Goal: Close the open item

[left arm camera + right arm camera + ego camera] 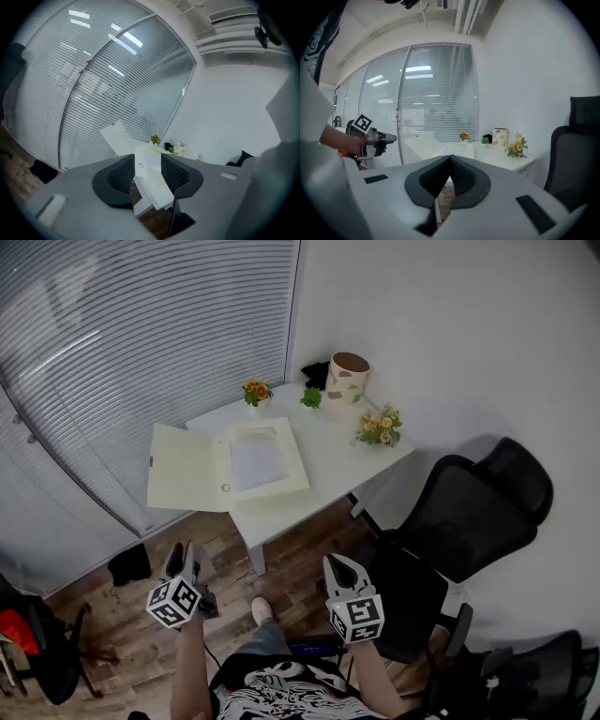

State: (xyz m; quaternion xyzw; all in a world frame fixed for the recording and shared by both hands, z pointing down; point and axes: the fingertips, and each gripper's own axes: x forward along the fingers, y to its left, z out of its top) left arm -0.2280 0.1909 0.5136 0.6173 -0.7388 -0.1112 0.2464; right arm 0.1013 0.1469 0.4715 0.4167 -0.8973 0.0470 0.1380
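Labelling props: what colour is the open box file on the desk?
The box file is pale cream-yellow, clearest in the head view.

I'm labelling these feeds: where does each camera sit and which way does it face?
Head view: head-mounted, facing steeply down at the table and open box file; left tongs, right tongs, forearms show.
Left gripper view: on the left tongs, looking between open jaws at the table.
Right gripper view: on the right tongs, jaws shut, facing the table; left tongs show.
Shared: all show the box file.

The white table (333,442) bears an open box file (202,470), small plants (379,427), a vase (348,378).
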